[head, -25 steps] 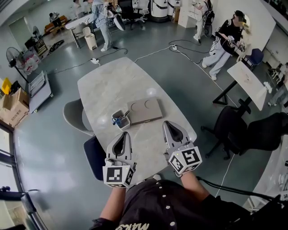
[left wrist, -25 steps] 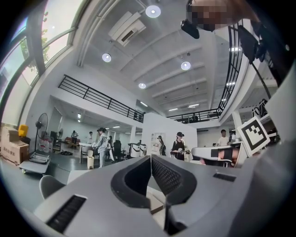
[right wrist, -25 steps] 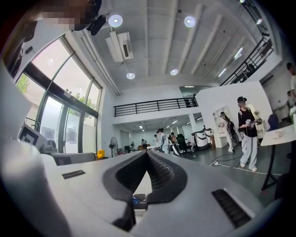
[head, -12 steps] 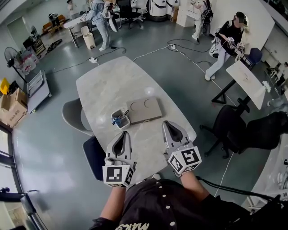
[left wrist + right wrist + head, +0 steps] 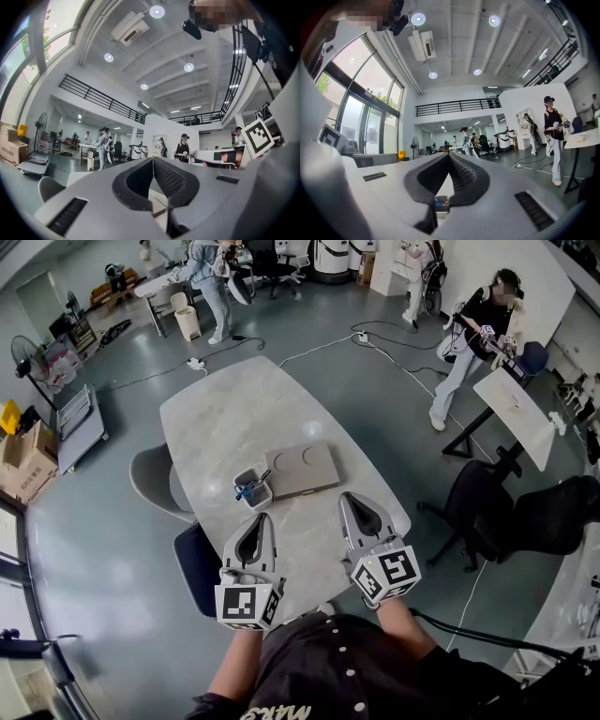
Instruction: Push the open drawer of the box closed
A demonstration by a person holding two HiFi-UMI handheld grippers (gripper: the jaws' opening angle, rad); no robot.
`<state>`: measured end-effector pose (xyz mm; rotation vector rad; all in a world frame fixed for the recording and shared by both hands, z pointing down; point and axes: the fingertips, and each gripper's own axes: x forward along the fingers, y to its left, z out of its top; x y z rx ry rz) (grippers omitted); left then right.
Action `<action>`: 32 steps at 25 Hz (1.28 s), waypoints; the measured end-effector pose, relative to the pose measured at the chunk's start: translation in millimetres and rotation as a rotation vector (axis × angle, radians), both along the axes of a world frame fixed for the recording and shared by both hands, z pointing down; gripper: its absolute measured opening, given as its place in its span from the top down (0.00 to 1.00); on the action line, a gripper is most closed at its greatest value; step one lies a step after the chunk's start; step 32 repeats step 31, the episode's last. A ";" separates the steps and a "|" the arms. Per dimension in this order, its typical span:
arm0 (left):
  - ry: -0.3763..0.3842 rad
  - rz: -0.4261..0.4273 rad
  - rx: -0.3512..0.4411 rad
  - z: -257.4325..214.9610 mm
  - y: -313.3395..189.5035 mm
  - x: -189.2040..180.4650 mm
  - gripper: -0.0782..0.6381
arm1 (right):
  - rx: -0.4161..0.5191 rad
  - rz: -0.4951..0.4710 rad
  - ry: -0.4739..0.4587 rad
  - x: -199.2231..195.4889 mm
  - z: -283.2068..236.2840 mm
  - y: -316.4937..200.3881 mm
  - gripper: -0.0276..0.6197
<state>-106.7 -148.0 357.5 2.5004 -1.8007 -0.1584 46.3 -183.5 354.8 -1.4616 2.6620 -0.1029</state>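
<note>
Head view: drawer [image 5: 251, 491] of box [image 5: 302, 470] likely light, rigid; push its outer end wall. Left gripper [image 5: 260, 519] and right gripper [image 5: 350, 499]: fingers closed, empty.

One box [image 5: 302, 469], one drawer [image 5: 251, 491], two grippers [image 5: 260, 519] [image 5: 350, 499]

The left claw [image 5: 260, 518] and right claw [image 5: 352, 498] hang over the bench's [image 5: 234, 409] near end, tips together; beyond lies the box [image 5: 302, 469], drawer [image 5: 251, 490] open.

Bright ceiling spotlights; window glare; strong fisheye warping at edges.
</note>
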 end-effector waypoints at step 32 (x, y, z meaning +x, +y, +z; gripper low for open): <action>-0.006 -0.012 -0.001 -3.5 -5.0 2.4 0.87 | 0.012 -0.016 0.009 -0.5 -6.6 -6.7 0.96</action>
